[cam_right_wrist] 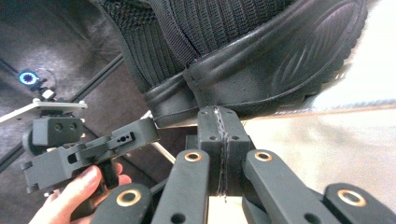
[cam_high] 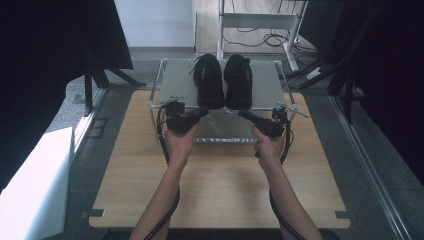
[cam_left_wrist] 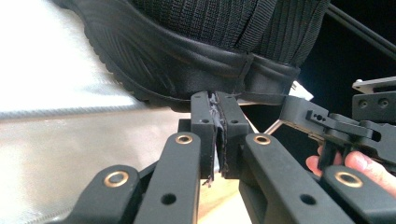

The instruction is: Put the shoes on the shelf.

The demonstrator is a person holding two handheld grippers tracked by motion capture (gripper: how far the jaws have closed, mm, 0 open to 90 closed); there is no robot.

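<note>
On the metal rack [cam_high: 172, 82] — two black knit shoes [cam_high: 223, 80], ribbed soles.

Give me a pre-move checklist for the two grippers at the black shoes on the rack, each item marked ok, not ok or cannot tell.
1. Left gripper jaws shut, nothing between them: ok.
2. Right gripper jaws shut, nothing between them: ok.
3. Left gripper's tip at the heel of the left shoe: ok; whether it touches, cannot tell.
4. Right gripper's tip at the heel of the right shoe: ok; contact, cannot tell.
5. Both shoes upright, side by side on the rack's top shelf: ok.
6. Jaws open enough to take a heel: not ok, both are shut.
</note>
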